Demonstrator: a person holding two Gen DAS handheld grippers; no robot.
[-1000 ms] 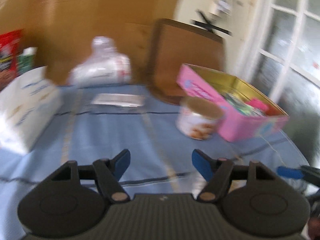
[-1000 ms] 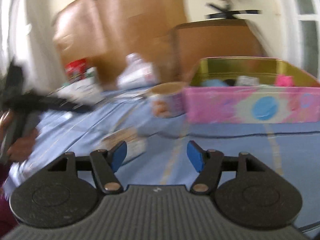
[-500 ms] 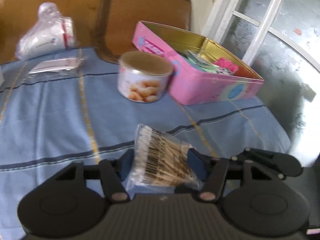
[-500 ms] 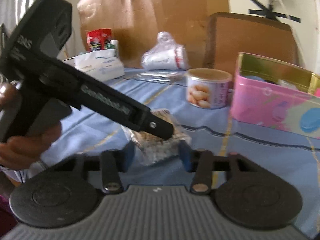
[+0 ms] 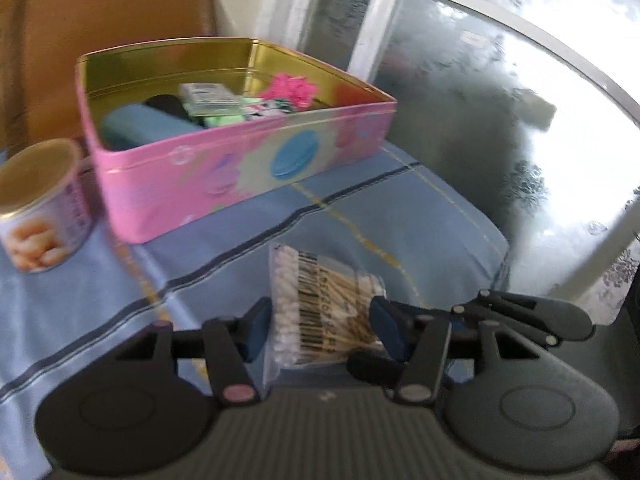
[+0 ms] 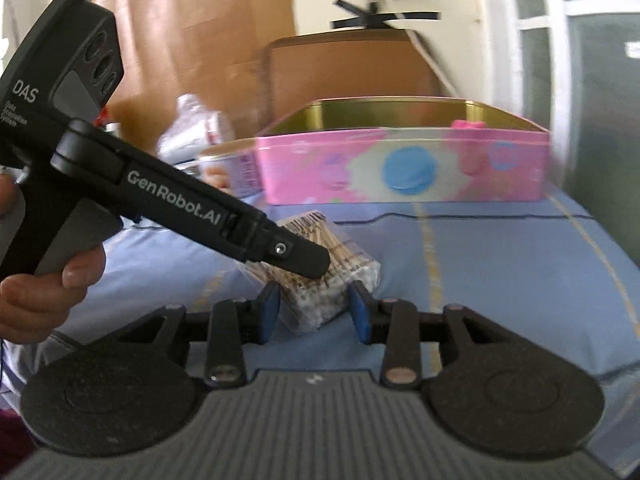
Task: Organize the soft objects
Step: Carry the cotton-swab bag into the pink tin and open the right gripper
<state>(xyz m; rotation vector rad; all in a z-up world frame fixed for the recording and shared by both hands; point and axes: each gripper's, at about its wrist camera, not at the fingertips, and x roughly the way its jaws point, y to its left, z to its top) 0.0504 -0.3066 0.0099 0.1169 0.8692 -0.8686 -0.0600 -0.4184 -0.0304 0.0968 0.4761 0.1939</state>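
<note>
A clear bag of cotton swabs (image 5: 324,304) with a barcode label sits between both grippers, over the blue cloth. My left gripper (image 5: 322,330) is shut on the bag from its two sides. My right gripper (image 6: 315,310) is shut on the same bag (image 6: 320,276) from another side. The left gripper's body (image 6: 168,200) crosses the right wrist view and covers part of the bag. An open pink tin (image 5: 224,160) with several soft items inside stands behind the bag; it also shows in the right wrist view (image 6: 404,168).
A round can with a baby picture (image 5: 40,204) stands left of the tin. A plastic-wrapped package (image 6: 192,136) lies at the back. The table edge (image 5: 500,256) drops off at the right by a window. A brown chair back (image 6: 352,72) stands behind the tin.
Both grippers came in from open and empty and closed around the swab bag. The views have swung right toward the pink tin, and the bag looks lifted a little.
</note>
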